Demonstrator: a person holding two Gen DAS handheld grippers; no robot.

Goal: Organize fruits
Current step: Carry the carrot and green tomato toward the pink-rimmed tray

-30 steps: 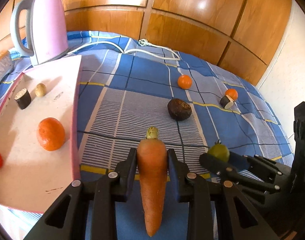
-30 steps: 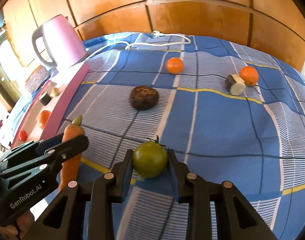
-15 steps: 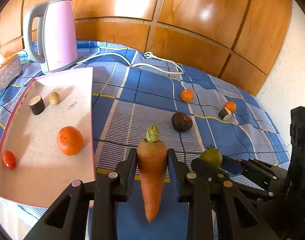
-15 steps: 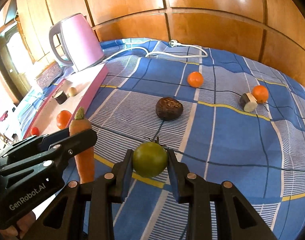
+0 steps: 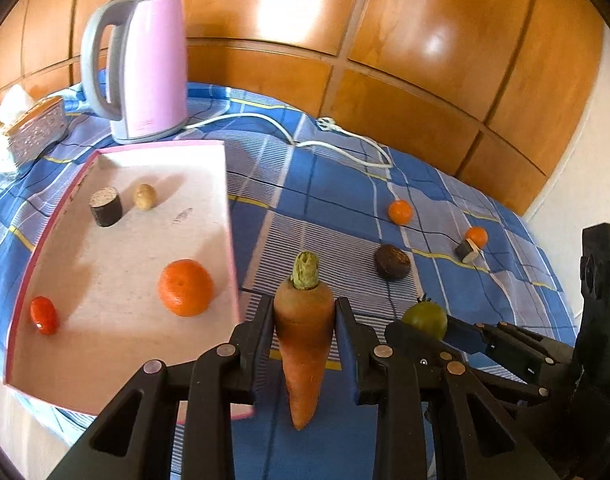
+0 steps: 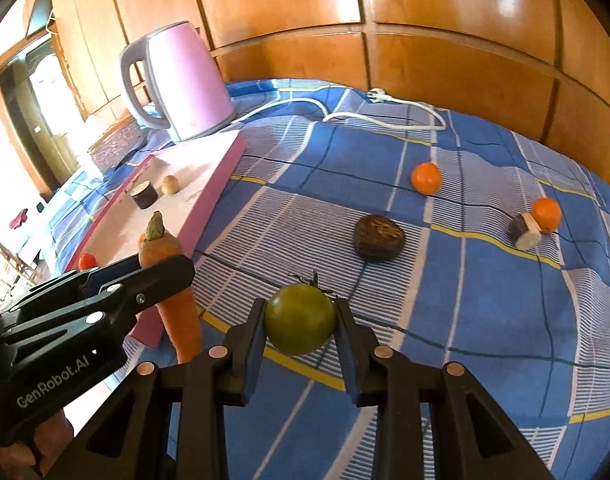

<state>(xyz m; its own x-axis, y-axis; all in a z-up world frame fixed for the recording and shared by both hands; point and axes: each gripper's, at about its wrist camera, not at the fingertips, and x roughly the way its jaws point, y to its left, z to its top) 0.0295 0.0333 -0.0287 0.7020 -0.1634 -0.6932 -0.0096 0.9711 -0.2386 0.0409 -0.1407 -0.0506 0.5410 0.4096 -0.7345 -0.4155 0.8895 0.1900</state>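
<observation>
My left gripper (image 5: 304,314) is shut on an orange carrot (image 5: 303,344), stem end up, held above the blue checked cloth just right of the pink tray (image 5: 229,216). That tray holds an orange (image 5: 185,288), a small red fruit (image 5: 44,315), a dark cut piece (image 5: 106,207) and a small tan fruit (image 5: 144,196). My right gripper (image 6: 300,320) is shut on a green tomato (image 6: 300,319), close beside the left one. On the cloth lie a dark brown fruit (image 6: 379,237), two small oranges (image 6: 425,178) (image 6: 546,214) and a cut dark piece (image 6: 525,232).
A pink kettle (image 5: 139,66) stands behind the tray, its white cord and plug (image 5: 329,136) trailing across the cloth. A tissue box (image 5: 29,128) sits at the far left. Wooden wall panels (image 5: 345,20) close off the back.
Both grippers have risen and pulled back with the carrot and the tomato still held. The views have swung so more of the tray and kettle shows. Nothing on the cloth has moved.
</observation>
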